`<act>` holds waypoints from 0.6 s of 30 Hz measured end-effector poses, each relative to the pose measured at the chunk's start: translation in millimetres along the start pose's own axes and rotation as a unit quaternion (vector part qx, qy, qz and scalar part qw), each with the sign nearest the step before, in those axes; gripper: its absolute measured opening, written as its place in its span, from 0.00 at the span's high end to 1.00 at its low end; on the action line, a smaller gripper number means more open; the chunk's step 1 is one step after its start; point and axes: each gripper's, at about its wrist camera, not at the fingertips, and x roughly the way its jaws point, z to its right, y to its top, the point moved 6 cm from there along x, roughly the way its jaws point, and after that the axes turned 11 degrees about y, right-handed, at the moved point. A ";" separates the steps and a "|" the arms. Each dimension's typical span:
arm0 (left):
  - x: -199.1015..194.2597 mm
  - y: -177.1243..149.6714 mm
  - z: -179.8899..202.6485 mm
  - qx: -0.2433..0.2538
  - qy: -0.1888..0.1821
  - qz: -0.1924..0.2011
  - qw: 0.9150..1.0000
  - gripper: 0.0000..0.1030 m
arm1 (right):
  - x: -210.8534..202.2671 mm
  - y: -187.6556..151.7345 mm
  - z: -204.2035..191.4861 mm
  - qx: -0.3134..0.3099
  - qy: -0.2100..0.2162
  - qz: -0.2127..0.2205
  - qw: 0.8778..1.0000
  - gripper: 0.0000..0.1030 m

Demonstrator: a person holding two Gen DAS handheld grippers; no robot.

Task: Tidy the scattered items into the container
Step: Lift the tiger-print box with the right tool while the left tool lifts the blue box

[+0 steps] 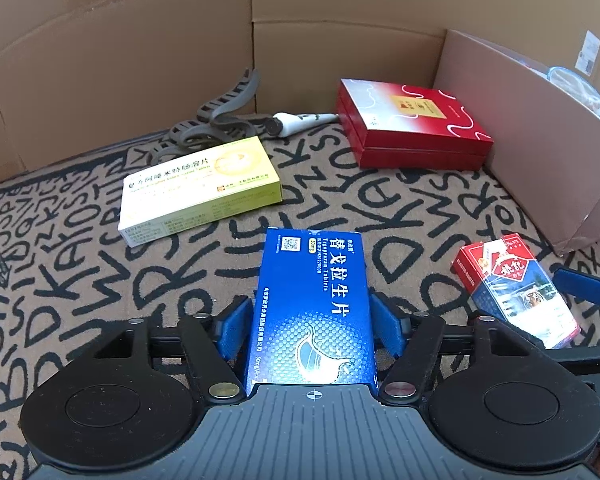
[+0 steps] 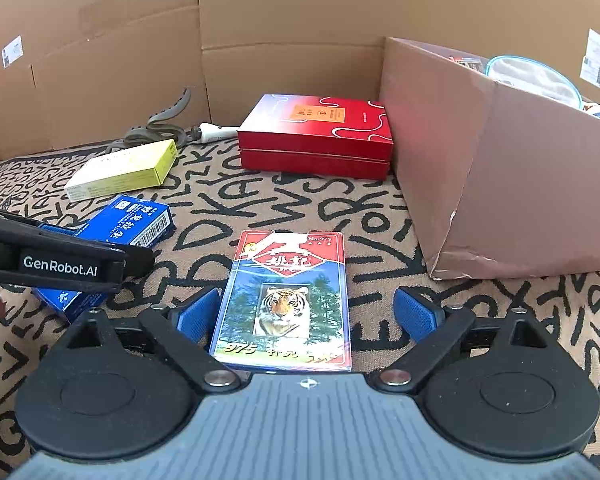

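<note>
Tongs on both sides are lowered over a counter covered by a tan mat point(image 1: 380, 208) printed with black letters. Left tongs point(image 1: 311, 326) straddle a blue box point(image 1: 312, 304) lying flat; the blue pads sit just beside its long edges, and whether they press on it cannot be told. Right tongs point(image 2: 307, 316) stand wide around a card pack point(image 2: 286, 304) with a tiger on its face; the left pad is close to the pack's edge, the right pad is well clear, so nothing is gripped. In the right wrist view the blue box point(image 2: 140, 224) lies left of the card pack, partly under the left tongs' black arm. Further back a yellow box point(image 1: 200, 188) lies flat on the mat, with a grey strap point(image 1: 216, 120) and a white-handled tool point(image 1: 300, 122) behind it near the cardboard wall. Red box point(image 1: 412, 128) rests flat, just beside the container point(image 1: 540, 152), an open cardboard box at the right rear of the mat. Container point(image 2: 500, 168) already holds some items showing above its rim, including one with a blue-edged clear rim; the rest are too small to identify.
</note>
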 end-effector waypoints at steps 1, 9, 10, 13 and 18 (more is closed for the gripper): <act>-0.8 -0.1 0.6 0.003 0.002 0.001 1.000 0.29 | -0.3 0.0 -0.1 0.000 0.001 0.000 1.000 0.08; -9.2 -2.0 7.6 0.034 0.014 0.013 0.999 0.44 | -4.8 0.0 -11.4 -0.017 0.011 0.008 1.000 0.35; -10.0 -2.2 7.6 0.034 0.013 0.012 0.999 0.44 | -4.6 0.2 -11.8 -0.015 0.009 0.008 1.000 0.36; -12.8 -3.5 8.7 0.037 0.010 0.010 0.999 0.44 | -4.9 2.0 -10.3 -0.004 0.012 0.004 1.000 0.36; -17.8 -6.0 12.1 0.038 0.003 0.008 0.999 0.44 | -8.5 1.5 -10.3 0.002 0.015 -0.001 1.000 0.37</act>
